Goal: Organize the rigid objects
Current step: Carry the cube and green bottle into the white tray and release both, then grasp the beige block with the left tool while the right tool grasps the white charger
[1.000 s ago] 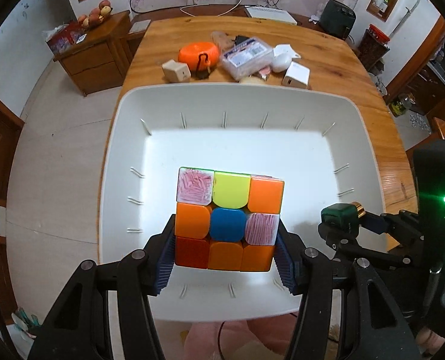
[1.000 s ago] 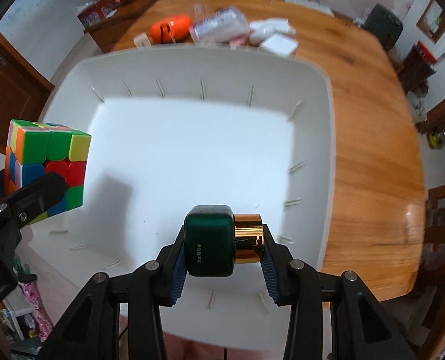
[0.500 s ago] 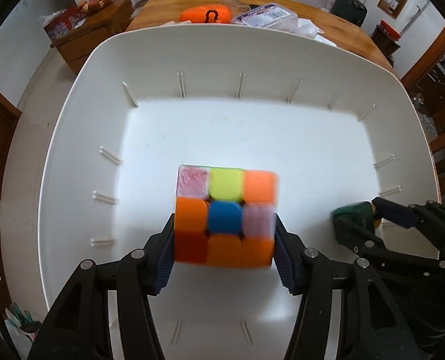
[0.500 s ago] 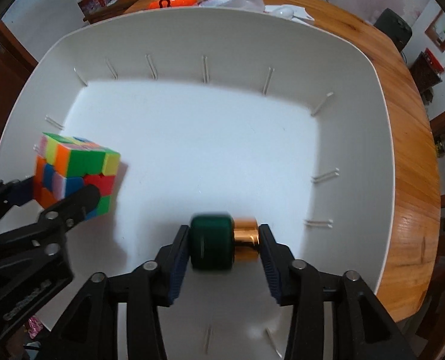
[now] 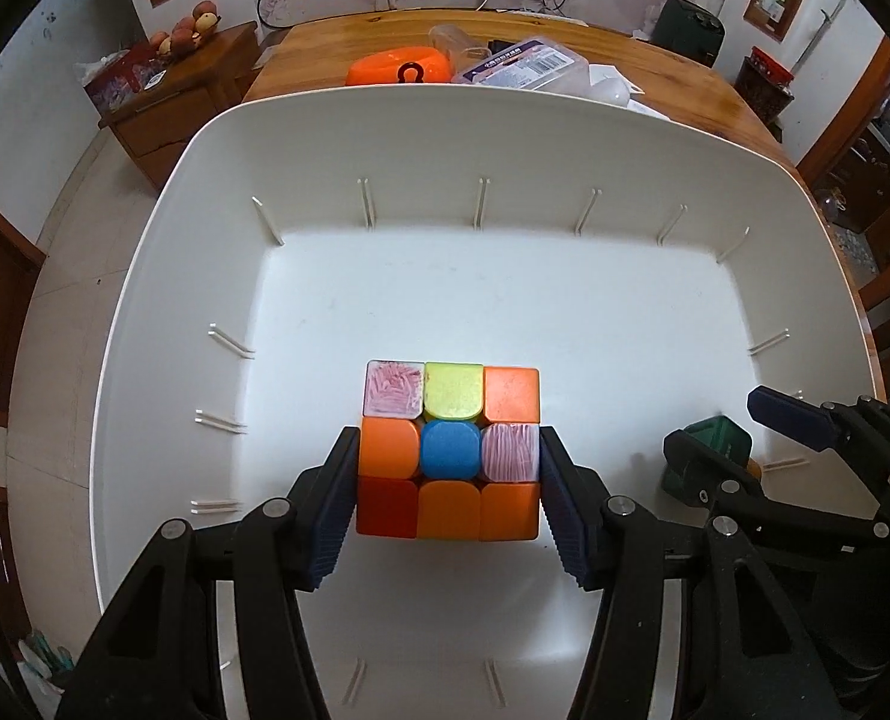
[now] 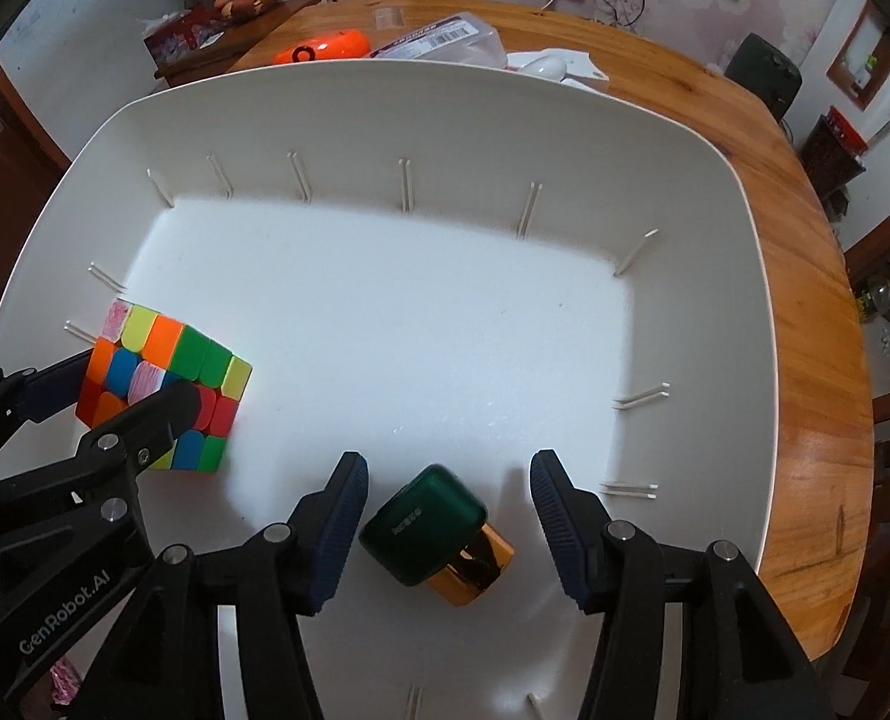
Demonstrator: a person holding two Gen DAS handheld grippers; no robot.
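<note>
Green box (image 6: pixel 423 525) lies loose between right tongs (image 6: pixel 448 516), just opened.

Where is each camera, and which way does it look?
Left wrist: on the left gripper, looking down along its fingers at the puzzle cube they clamp.
Right wrist: on the right gripper, looking down at the green-and-gold bottle lying loose between its opened jaws.
Both show the white bin, cube, bottle and the other gripper.
</note>
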